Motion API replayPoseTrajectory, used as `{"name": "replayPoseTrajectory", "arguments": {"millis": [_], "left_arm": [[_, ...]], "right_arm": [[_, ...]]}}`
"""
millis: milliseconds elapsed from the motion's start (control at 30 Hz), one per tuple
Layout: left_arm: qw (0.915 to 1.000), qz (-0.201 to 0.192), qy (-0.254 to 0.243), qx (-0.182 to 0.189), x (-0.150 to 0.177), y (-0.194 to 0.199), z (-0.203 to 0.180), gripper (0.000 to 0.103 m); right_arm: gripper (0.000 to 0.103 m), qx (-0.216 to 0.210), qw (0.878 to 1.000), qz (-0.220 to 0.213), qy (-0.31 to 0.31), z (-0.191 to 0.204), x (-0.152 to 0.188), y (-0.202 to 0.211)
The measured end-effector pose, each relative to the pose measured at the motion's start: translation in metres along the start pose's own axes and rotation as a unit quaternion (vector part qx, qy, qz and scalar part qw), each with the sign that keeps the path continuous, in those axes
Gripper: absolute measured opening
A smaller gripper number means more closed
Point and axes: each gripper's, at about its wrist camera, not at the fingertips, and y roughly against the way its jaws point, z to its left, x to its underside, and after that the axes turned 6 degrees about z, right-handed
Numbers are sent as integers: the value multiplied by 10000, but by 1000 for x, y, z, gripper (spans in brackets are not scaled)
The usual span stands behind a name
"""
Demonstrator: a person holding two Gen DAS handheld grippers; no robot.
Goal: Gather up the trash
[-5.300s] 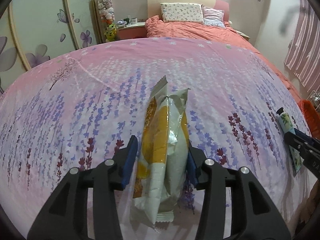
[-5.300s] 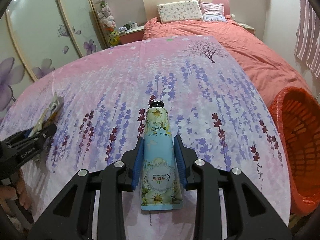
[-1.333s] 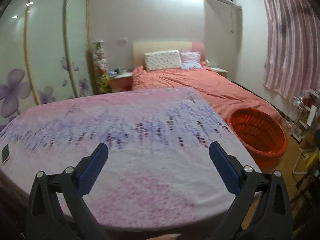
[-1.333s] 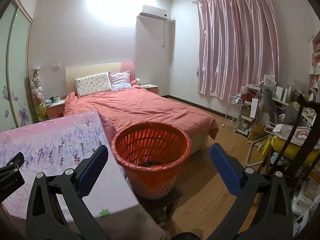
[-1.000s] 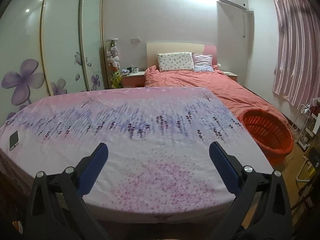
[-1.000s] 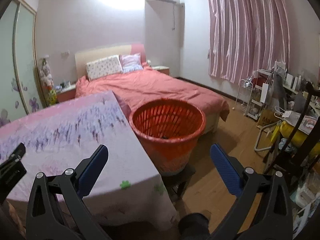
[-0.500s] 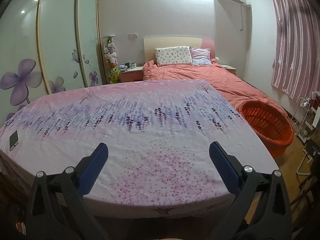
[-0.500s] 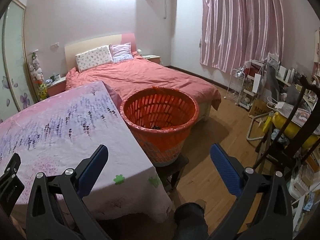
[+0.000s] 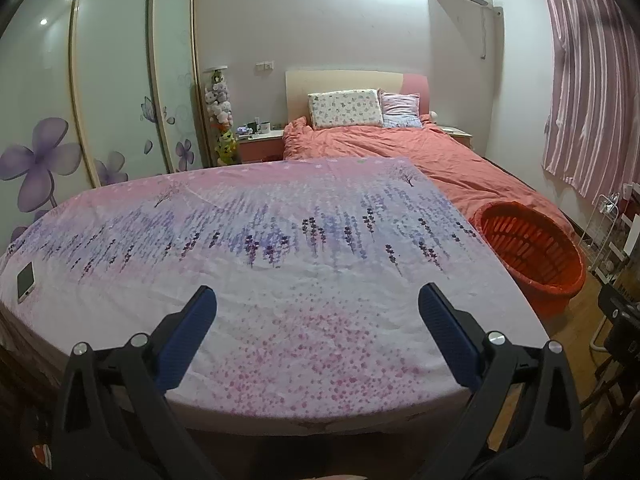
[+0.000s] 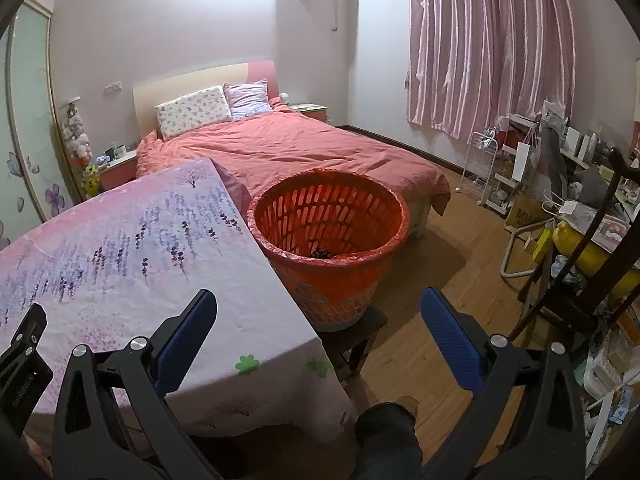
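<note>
Both the left gripper (image 9: 316, 308) and right gripper (image 10: 318, 310) hover level, jaws wide, empty.

Black frames, blue-padded fingers (image 9: 188, 332), silver screws on left gripper (image 9: 316, 300) and right gripper (image 10: 318, 302)

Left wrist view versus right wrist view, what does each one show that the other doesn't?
Only the left wrist view shows the phone lying on the tablecloth's left edge. Only the right wrist view shows inside the orange basket, where something dark lies at the bottom, plus the cluttered shelves. Both show the floral tablecloth, the bed and an open, empty gripper.
</note>
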Motion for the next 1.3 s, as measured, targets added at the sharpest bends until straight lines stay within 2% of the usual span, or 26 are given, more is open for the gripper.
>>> {"name": "replayPoseTrajectory", "arguments": {"millis": [333, 633, 1300], "left_arm": [[9997, -143, 57, -171, -12, 9, 0, 99], [9997, -146, 146, -127, -19, 11, 8, 99], [9999, -83, 124, -49, -17, 13, 9, 99]], "right_arm": [[101, -97, 9999, 32, 63, 4, -8, 3], [101, -147, 9998, 56, 82, 10, -12, 2], [101, 59, 9998, 41, 176, 7, -15, 4]]}}
